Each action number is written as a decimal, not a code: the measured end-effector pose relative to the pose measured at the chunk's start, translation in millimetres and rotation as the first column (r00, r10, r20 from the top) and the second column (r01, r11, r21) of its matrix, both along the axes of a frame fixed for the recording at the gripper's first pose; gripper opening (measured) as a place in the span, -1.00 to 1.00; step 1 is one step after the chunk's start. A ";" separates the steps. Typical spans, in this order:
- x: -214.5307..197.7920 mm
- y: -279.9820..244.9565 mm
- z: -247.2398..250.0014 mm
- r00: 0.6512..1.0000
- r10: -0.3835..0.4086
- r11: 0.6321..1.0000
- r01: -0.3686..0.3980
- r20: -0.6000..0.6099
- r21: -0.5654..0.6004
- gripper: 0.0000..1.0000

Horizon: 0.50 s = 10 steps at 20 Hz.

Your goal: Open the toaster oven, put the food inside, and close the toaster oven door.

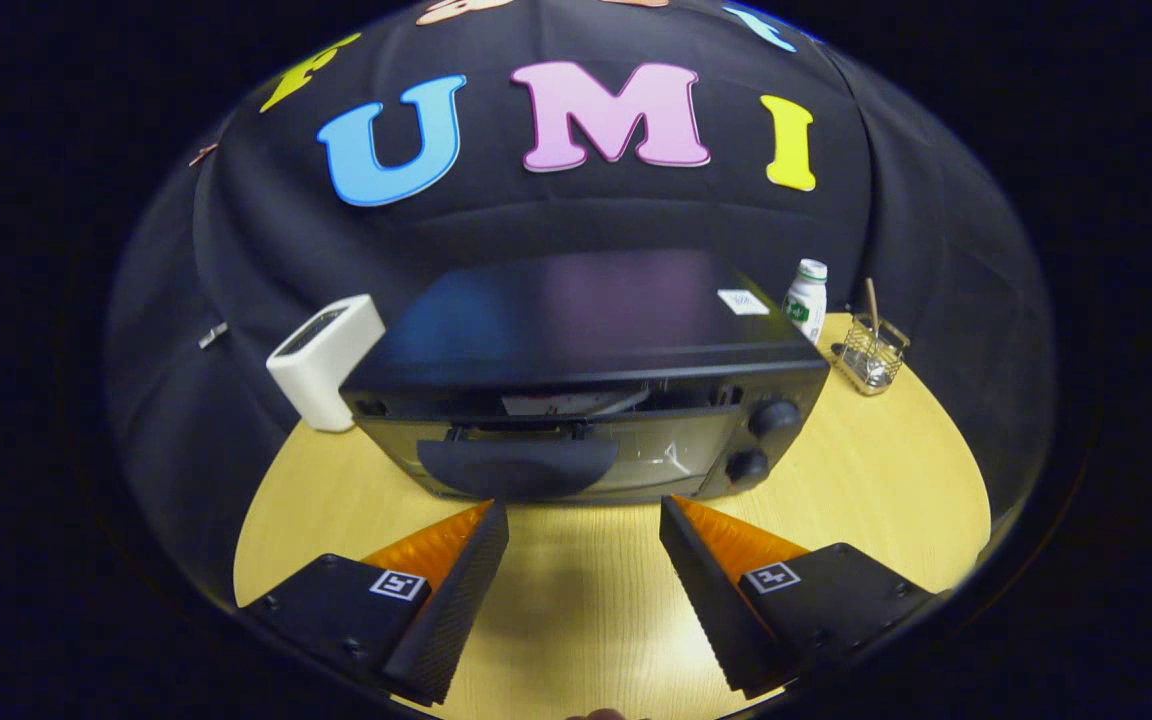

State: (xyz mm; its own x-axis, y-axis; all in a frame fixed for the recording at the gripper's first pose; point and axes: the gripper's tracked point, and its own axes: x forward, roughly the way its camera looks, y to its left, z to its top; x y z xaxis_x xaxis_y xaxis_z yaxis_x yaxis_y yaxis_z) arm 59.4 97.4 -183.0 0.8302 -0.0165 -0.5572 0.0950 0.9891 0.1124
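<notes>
- Hovering over the wooden table, my gripper has its two fingers wide apart and nothing is between them, only bare table top
- My fingertips stop just short of the toaster oven, and I cannot tell that they touch it
- That black toaster oven stands just ahead of my fingers, in the middle of the table, with its front facing me
- Its door is not fully closed: the top edge leans a little toward me and leaves a narrow gap under the roof of the oven
- Through this gap I see something pale lying inside, maybe a plate or the food, but I cannot tell which
- A dark curved handle sits on the door, right in front of my left finger
- Two round knobs are on the right side of the front, one above the other, beyond my right finger
- A small white sticker is on the top of the oven, near its far right corner
- To the left of the oven stands a white boxy appliance, close beside it, looking like a slot toaster
- Behind the right corner of the oven stands a white bottle with a green label, upright
- Further right, a small wire basket stands on the table with a stick-like thing rising out of it
</notes>
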 end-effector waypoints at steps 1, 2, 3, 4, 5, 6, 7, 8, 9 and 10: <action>0.4 0.1 16.3 0.999 0.002 1.000 -0.002 0.035 0.001 0.98; -0.6 -0.7 30.3 0.998 0.010 1.000 -0.010 0.064 -0.010 0.98; -0.8 -3.2 46.3 0.995 0.021 0.999 -0.018 0.098 -0.031 0.98; 2.7 -11.4 60.5 0.990 0.034 0.998 -0.026 0.138 -0.057 0.98; 3.2 -17.5 74.2 0.983 0.048 0.996 -0.033 0.176 -0.084 0.98; -1.0 -23.1 88.8 0.975 0.058 0.994 -0.036 0.213 -0.106 0.98; -7.7 -28.2 102.4 0.966 0.067 0.991 -0.036 0.250 -0.125 0.98; -14.6 -38.0 115.4 0.957 0.062 0.989 -0.020 0.284 -0.148 0.98; -22.8 -48.7 130.0 0.945 0.056 0.987 -0.004 0.321 -0.159 0.98; -29.3 -58.9 145.1 0.930 0.048 0.986 0.015 0.364 -0.168 0.98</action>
State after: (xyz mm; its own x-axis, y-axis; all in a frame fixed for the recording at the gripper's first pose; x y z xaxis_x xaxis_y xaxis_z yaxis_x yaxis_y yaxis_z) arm 30.1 38.5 -38.0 0.9764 -0.0666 -0.2054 0.0620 0.9977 -0.0285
